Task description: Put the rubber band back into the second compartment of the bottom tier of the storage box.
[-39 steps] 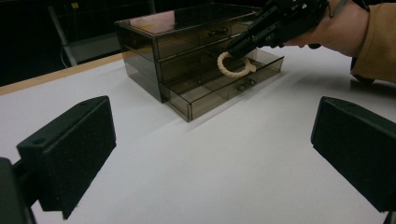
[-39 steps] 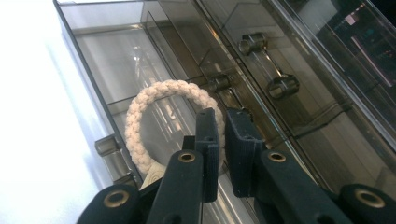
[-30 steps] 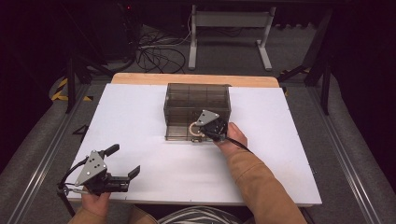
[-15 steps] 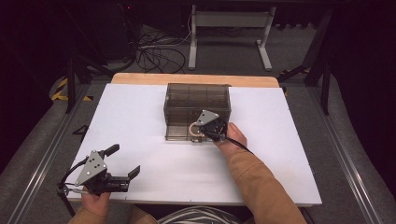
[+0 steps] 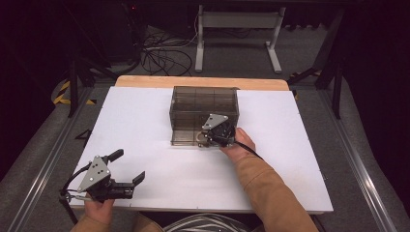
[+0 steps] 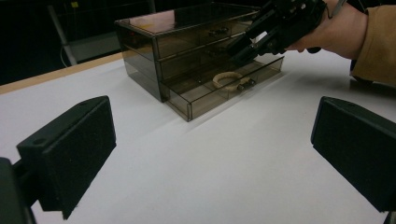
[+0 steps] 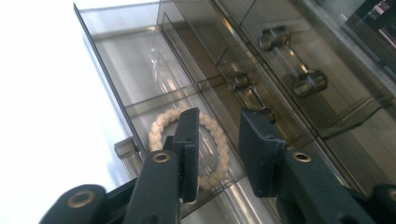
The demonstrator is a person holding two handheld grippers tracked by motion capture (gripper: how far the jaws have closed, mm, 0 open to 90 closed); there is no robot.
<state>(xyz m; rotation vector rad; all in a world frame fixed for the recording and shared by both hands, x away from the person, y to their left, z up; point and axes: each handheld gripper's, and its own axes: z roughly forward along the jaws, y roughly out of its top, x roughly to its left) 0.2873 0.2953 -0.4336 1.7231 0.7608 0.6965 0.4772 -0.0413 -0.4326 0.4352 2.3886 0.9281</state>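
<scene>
Reaching into the pulled-out bottom drawer [image 6: 224, 93] of the smoked-plastic drawer unit [image 5: 204, 102], the right hand-held gripper [image 7: 217, 140] is positioned w/ its jaws parted, one jaw over the near arc of a cream beaded bracelet [image 7: 163, 122], the other jaw off to the side above the drawer floor. Nothing is gripped; whether a pad touches the beads cannot be told. Bracelet lies flat in the drawer, close to the front wall and its metal handle [image 6: 246, 84], approx. mid-width. Probable reason for the drawer being extended: gives top access to the contents, since the two upper drawers are shut and block entry from above. Jaw gap looks set to straddle one side of the ring rather than the whole loop, which would suit a pinch on the bead strand. Right hand [image 5: 238, 141] pose: forearm in a tan sleeve [image 5: 268, 191] runs diagonally from the near edge of the counter [image 5: 290, 145], wrist angled down so the gripper points forward and down into the drawer. Left hand-held gripper [image 5: 126, 168] is held low at the near-left corner of the counter, jaws wide open and empty, pointed roughly toward the unit; likely parked as standby, well apart from the work.
</scene>
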